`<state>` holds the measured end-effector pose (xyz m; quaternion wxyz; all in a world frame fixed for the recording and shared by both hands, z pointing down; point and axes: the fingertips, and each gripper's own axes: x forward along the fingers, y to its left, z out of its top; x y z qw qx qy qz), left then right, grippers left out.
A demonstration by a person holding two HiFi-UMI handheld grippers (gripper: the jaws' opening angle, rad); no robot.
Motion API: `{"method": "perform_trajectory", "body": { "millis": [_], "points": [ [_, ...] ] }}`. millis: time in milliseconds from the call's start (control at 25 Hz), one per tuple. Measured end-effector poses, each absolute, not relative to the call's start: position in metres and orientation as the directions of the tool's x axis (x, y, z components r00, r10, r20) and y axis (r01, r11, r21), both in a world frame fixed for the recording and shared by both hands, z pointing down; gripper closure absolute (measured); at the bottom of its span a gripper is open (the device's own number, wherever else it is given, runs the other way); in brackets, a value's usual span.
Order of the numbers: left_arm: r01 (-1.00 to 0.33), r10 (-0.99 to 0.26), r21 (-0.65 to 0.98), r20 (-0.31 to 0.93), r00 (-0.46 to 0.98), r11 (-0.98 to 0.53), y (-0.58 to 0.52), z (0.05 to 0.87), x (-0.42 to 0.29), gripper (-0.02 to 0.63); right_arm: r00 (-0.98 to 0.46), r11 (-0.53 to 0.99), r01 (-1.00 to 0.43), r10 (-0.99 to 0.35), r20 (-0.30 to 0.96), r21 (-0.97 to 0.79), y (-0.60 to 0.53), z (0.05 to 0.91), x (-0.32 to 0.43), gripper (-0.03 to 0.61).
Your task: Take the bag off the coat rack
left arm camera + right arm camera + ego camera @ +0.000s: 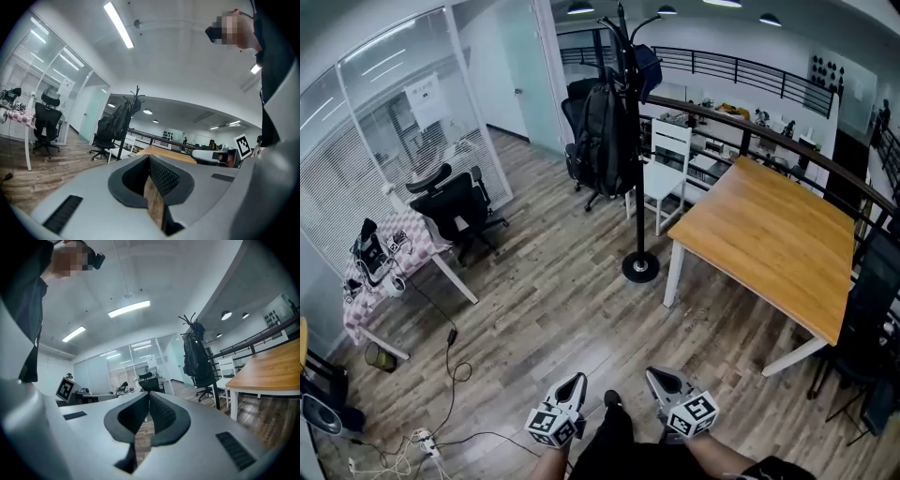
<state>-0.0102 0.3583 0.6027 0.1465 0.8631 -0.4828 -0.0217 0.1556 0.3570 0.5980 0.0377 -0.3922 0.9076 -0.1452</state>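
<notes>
- From the head view, the coat rack [636,141] stood on the wood floor with the black bag [605,131] hanging high on its left side, against the pole
- Just right of the rack sat a white chair [667,155] and then the wooden table [778,234]; a black office chair [455,211] was well off to the rack's left
- The left gripper [578,380] and the right gripper [654,375] were held low in front of the person, side by side and well short of the rack, both pointing towards it
- In the left gripper view, the left gripper [150,157] had its jaws pressed together with nothing between them; beyond them the bag [119,122] hung on the coat rack [136,101], far from the tips, with the table [164,152] to the rack's right
- In the right gripper view, the right gripper [148,394] was likewise closed and empty; the coat rack [187,322] stood off to the right with the bag [194,359] draped down it, and the table [272,369] lay further right of the rack
</notes>
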Motion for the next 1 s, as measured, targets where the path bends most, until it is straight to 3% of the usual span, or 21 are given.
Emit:
{"method": "perform_trajectory", "body": {
  "millis": [1000],
  "points": [
    [-0.760,-0.783,0.282,0.049,0.621,-0.585,0.096,0.578,-0.061,0.598,-0.655,0.625,-0.747,-0.749,0.097,-0.225,0.110,0.571,0.096,0.546]
  ]
}}
